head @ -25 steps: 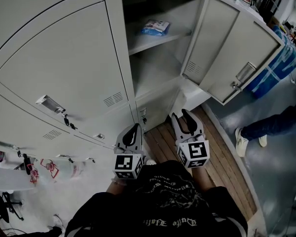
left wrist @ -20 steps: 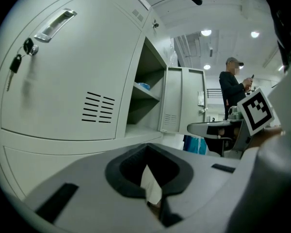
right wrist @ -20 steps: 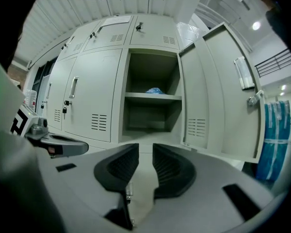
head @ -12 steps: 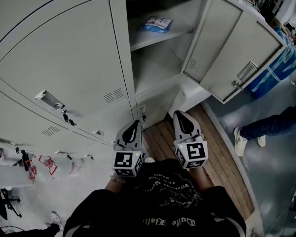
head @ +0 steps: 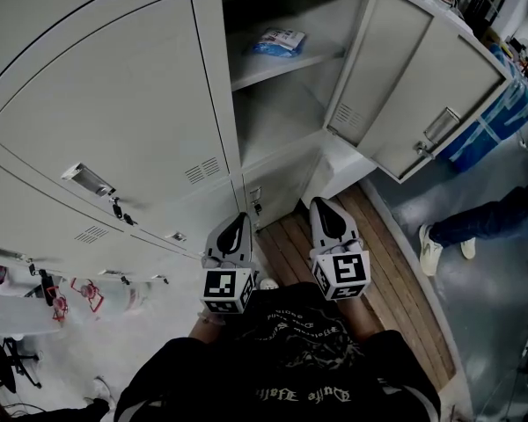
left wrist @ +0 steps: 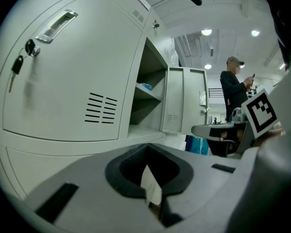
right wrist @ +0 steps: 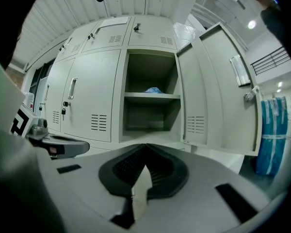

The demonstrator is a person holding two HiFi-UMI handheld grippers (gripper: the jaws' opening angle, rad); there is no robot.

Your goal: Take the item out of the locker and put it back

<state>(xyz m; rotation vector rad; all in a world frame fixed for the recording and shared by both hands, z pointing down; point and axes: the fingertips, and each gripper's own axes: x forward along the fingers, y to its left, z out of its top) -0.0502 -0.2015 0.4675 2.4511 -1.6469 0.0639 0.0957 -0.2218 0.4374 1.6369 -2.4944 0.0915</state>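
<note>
Head view: an open grey locker (head: 273,121) is seen from above, its door (head: 422,86) swung to the right. A blue and white packet (head: 280,42), taken to be the task's item, lies on the upper shelf (head: 286,65). The left gripper (head: 240,222) and the right gripper (head: 324,204) are held side by side low in the picture, well apart from the locker's opening, above a strip of wooden flooring (head: 378,271). Another person's legs (head: 480,222) are seen at the right edge.

Left gripper view: the left gripper (left wrist: 146,147) is shown with its jaws drawn together and nothing between them. The packet (left wrist: 144,87) is glimpsed on the shelf. Keys (left wrist: 18,64) hang from the neighbouring door.

Right gripper view: the right gripper (right wrist: 145,147) is aimed at the open locker. Its jaws have just been closing and are now pressed tip to tip, with nothing caught between them. The packet (right wrist: 153,90) rests on the shelf.

Step in hand: the packet lies inside the locker, as the task would leave it. The scene fits the packet waiting to be lifted out equally well as the packet already returned, so no next move is settled.

Writing: no brand can be read on the packet, which is too small. Pale lettering on the wearer's shirt (head: 290,359) is possibly a slogan, but is not legible.
</note>
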